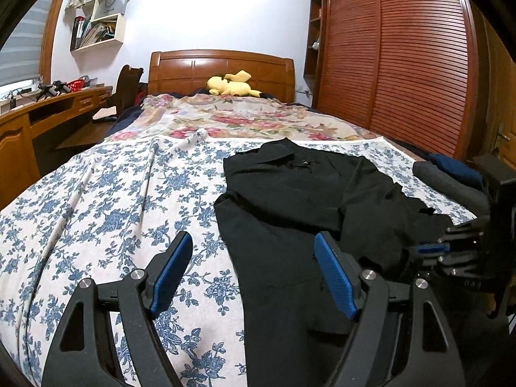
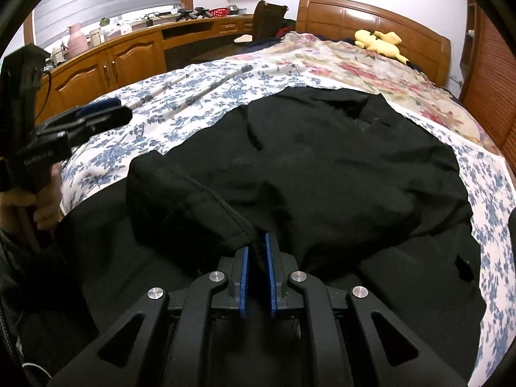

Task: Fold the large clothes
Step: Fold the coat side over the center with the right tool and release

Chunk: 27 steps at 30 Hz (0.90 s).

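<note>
**Op:** Entry. The black garment (image 2: 322, 167) lies spread on the bed (image 1: 106, 200), on the blue-flowered sheet, collar end toward the headboard (image 1: 222, 67). My right claw (image 2: 257, 251) is clenched on a hemmed edge of the garment, which looks like a sleeve or side flap drawn over the body. The fabric runs straight into the blue pads (image 2: 243, 277).

**Obs:** And the left?

**Op:** My left claw (image 1: 254, 269) is released, jaws wide apart, poised over the garment's left edge where black cloth meets the sheet. Nothing sits between its pads. In the right wrist view it shows at the far left, apart from the cloth.

**Obs:** Step in hand?

**Op:** My judgement: laying the gripped flap across the body to form the first lengthwise fold. To do it well, I carry the edge low and flat, keep the hem taut so no ridge forms under it, and line it parallel to the garment's long side before I let go.

**Obs:** Risk?

**Op:** The fabric is dark, so creases are hard to read. The lower body is bunched near my right claw. I would pin the near edge with the left claw so the whole piece does not slide on the sheet.

**Obs:** Clutter?

**Op:** A dark rolled item (image 1: 451, 183) lies at the right bed edge, near the garment. The yellow plush toy (image 1: 232, 85) is well apart.
</note>
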Available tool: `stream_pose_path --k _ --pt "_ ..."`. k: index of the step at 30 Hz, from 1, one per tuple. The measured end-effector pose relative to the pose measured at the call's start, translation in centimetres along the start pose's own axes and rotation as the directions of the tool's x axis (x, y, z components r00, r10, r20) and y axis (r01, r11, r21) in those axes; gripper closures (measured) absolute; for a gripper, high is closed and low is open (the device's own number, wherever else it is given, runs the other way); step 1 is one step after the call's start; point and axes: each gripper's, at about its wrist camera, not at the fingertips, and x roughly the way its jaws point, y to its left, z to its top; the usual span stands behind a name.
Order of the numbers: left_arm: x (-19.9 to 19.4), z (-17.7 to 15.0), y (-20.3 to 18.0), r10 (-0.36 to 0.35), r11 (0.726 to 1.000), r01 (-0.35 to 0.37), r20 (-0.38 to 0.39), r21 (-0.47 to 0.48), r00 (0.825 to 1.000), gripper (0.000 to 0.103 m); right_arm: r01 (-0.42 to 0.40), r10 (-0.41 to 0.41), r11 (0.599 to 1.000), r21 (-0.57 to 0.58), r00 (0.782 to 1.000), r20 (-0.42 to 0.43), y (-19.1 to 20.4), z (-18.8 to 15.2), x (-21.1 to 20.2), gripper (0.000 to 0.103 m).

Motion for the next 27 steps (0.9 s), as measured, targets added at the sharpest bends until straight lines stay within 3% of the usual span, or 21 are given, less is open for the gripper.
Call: stream_pose_path --k 5,7,9,19,23,27 --pt "-0.4 0.2 -1.1 -0.021 1.000 0.021 0.011 0.019 1.000 0.024 0.031 -0.031 0.999 -0.023 0.999 -0.007 0.4 0.2 -0.2 0.072" --pt "-0.4 0.3 -1.8 -0.030 0.999 0.030 0.010 0.032 0.999 0.024 0.022 -0.022 0.999 -0.027 1.000 0.000 0.4 -0.2 -0.4 0.055" --pt "-0.2 0.3 -2.5 -0.036 0.998 0.036 0.003 0.048 0.999 0.024 0.020 -0.020 1.000 -0.022 1.000 0.004 0.3 -0.5 -0.6 0.051" --pt "1.0 0.1 -4.5 -0.040 0.997 0.042 -0.034 0.071 0.999 0.024 0.031 -0.035 0.998 0.049 0.996 0.088 -2.5 0.1 -1.2 0.051" --pt "1.5 0.0 -4.9 -0.026 0.997 0.030 -0.053 0.076 0.998 0.024 0.024 -0.033 0.997 0.072 0.993 0.116 -3.2 1.7 0.6 0.051" --pt "2.3 -0.5 -5.0 -0.015 0.997 0.021 -0.080 0.075 0.997 0.024 0.005 -0.012 0.996 0.090 0.996 0.085 -3.3 1.8 3.4 0.050"
